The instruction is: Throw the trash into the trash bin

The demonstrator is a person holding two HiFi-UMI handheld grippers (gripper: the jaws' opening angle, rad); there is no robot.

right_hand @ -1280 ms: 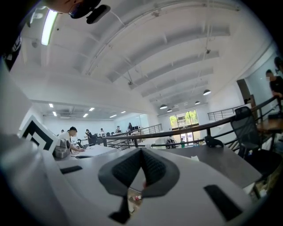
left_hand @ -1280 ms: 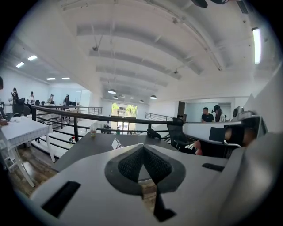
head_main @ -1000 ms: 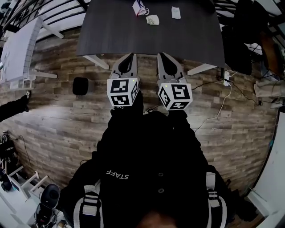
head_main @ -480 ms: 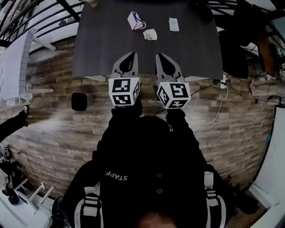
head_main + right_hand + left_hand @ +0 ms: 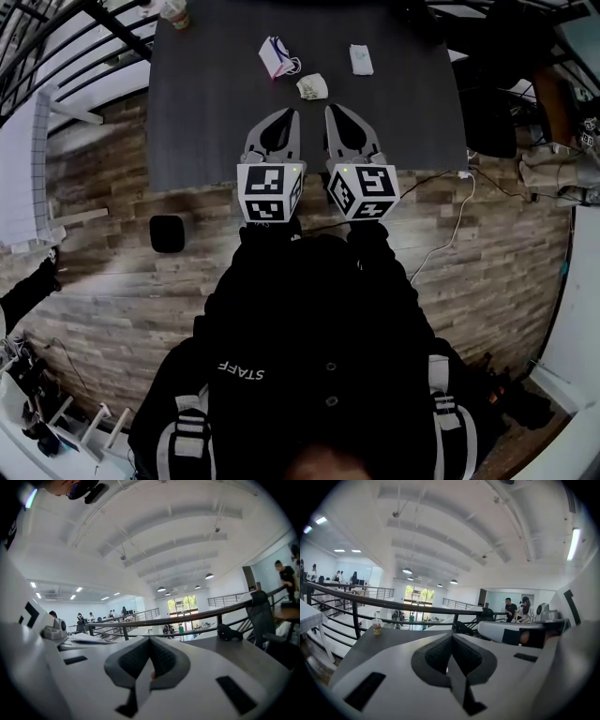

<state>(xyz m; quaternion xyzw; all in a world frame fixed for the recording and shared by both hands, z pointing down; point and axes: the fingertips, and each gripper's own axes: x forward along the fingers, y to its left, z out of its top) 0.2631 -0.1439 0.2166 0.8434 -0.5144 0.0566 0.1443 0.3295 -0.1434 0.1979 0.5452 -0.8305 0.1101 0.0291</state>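
Note:
Three bits of trash lie on the dark table [image 5: 216,122]: a white and pink packet [image 5: 275,56], a crumpled paper ball [image 5: 312,86] and a folded white paper [image 5: 361,58]. My left gripper [image 5: 292,114] and right gripper [image 5: 330,111] are held side by side over the table's near part, both shut and empty, tips just short of the paper ball. In the left gripper view the pads [image 5: 440,656] meet with nothing between them; the same holds for the pads [image 5: 164,660] in the right gripper view. A small black bin [image 5: 167,233] stands on the wooden floor to the left.
A drink cup [image 5: 173,11] stands at the table's far left corner, also the cup [image 5: 377,626] in the left gripper view. A dark chair [image 5: 497,112] is right of the table, a white cable [image 5: 450,225] runs over the floor, and a white table [image 5: 28,169] stands left. A railing [image 5: 393,605] runs behind.
The person has walked towards the table. Both grippers, still shut, have gone from over the floor to over the table's near edge, closer to the trash. The black bin now lies further back on the left.

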